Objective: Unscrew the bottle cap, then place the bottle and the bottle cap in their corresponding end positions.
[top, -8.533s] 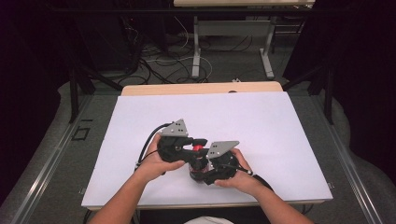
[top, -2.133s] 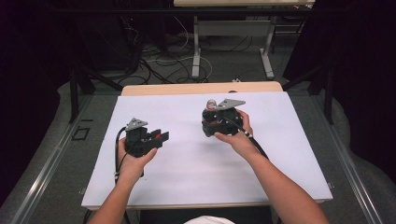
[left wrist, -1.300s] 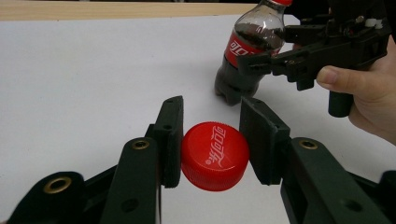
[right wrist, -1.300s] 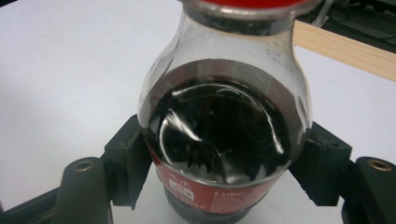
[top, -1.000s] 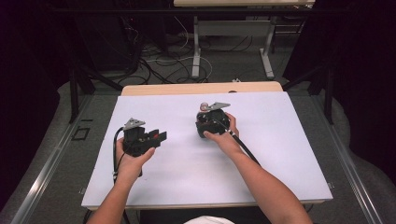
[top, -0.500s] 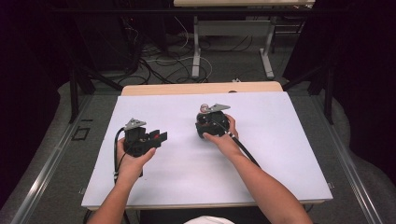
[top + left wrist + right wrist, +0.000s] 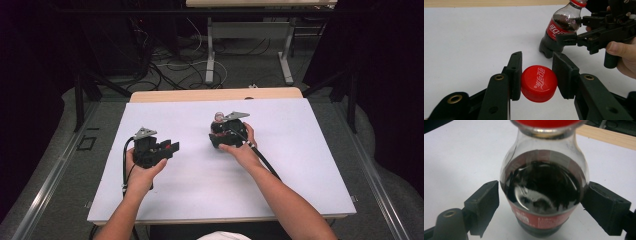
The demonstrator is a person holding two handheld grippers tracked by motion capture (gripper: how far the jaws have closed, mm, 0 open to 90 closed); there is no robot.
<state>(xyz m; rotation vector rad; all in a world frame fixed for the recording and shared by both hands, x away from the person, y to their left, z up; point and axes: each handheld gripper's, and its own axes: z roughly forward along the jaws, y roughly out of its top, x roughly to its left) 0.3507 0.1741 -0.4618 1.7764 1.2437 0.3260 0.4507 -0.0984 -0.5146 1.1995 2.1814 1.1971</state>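
A small cola bottle [image 7: 544, 187] with dark liquid and a red label stands on the white table [image 7: 300, 165], uncapped, with a red ring at its neck. My right gripper [image 7: 541, 202] is shut on its body, one pad on each side. In the high view the bottle [image 7: 218, 118] sits at mid table, held by the right gripper [image 7: 220, 125]. Its red cap [image 7: 538, 83] is pinched edge-on between the jaws of my left gripper [image 7: 537, 68], above the table. From above, the left gripper [image 7: 172, 148] is at the left, apart from the bottle [image 7: 556, 25].
A wooden strip [image 7: 215, 95] borders the table's far edge. Beyond it are cables [image 7: 175, 65] on the floor and desk legs [image 7: 210, 50]. Both forearms reach in from the near edge; the right gripper's cable [image 7: 265, 162] trails along the arm.
The grippers, together near the front centre at first, have drawn apart. Over the last second the right one with the bottle edged slightly left; the left one held still.
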